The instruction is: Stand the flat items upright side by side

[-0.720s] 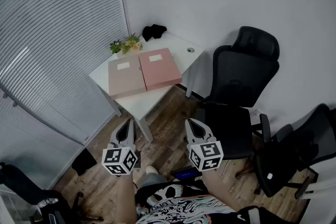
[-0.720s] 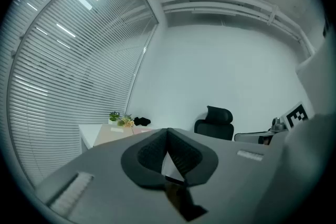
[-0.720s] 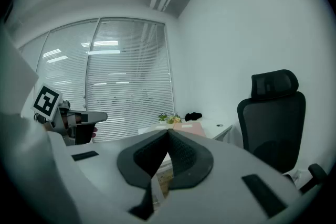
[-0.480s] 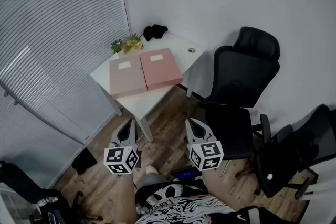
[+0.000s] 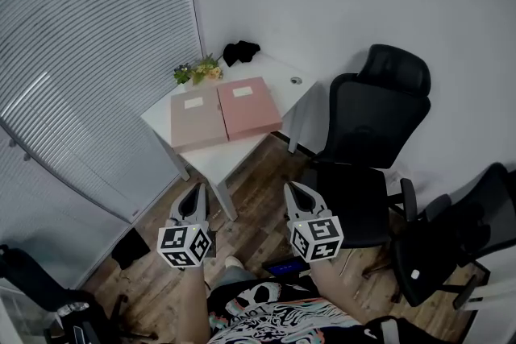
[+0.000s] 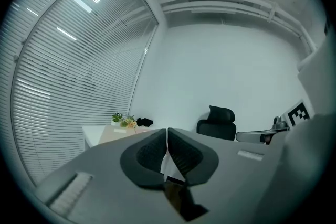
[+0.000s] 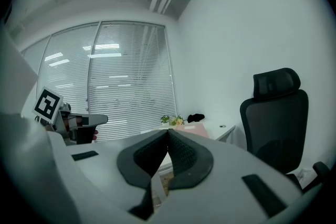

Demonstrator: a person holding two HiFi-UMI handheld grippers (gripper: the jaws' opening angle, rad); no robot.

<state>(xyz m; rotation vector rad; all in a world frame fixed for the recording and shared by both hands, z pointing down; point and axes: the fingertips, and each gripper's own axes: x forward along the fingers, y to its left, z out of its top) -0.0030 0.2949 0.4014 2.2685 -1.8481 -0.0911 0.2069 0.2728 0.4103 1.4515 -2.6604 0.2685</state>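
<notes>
Currently the dusty-pink flat file box (image 5: 196,119) and the brighter pink flat file box (image 5: 249,106) lie flat, side by side and touching, on the small white table (image 5: 219,163) in the far corner, beside the slatted window blinds (image 5: 89,52). Each box has a white label near its far end. At the table's far edge sit a small bunch of flowers (image 5: 197,70) and a black lump (image 5: 241,51), perhaps a bundled cloth. A black office chair (image 5: 375,117) stands to the table's right. Well nearer, over the wooden floor (image 5: 258,213), the left gripper (image 5: 196,189) and the right gripper (image 5: 290,188) hover apart from the table. Each has its jaws pressed together tip to tip, with nothing between them.
</notes>
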